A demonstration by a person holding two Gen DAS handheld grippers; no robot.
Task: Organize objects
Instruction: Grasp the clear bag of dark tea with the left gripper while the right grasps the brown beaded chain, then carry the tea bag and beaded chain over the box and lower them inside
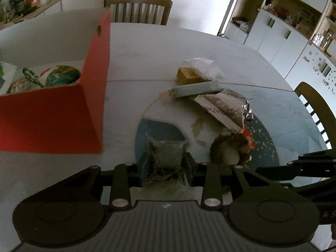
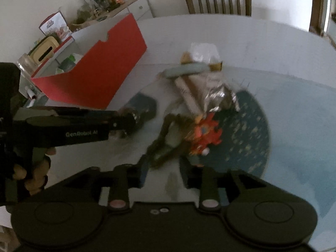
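My left gripper (image 1: 166, 162) is shut on a small grey crinkled packet (image 1: 166, 150), held just above the table; in the right wrist view the left gripper (image 2: 128, 124) reaches in from the left with the silvery packet (image 2: 134, 115) at its tip. A brown furry toy with an orange flower-like part (image 2: 201, 134) lies on the table. My right gripper (image 2: 163, 173) is open, and the toy's brown end (image 2: 159, 157) lies between its fingertips without being pressed. An open red box (image 1: 52, 117) with colourful items inside stands to the left.
Behind the toy lie a grey-blue tube (image 1: 195, 89), a foil packet (image 1: 229, 107), a yellow box (image 1: 185, 74) and clear plastic (image 1: 201, 65). A round blue mat (image 2: 247, 126) is under the toy. Chairs (image 1: 138, 8) stand at the table's far and right edges.
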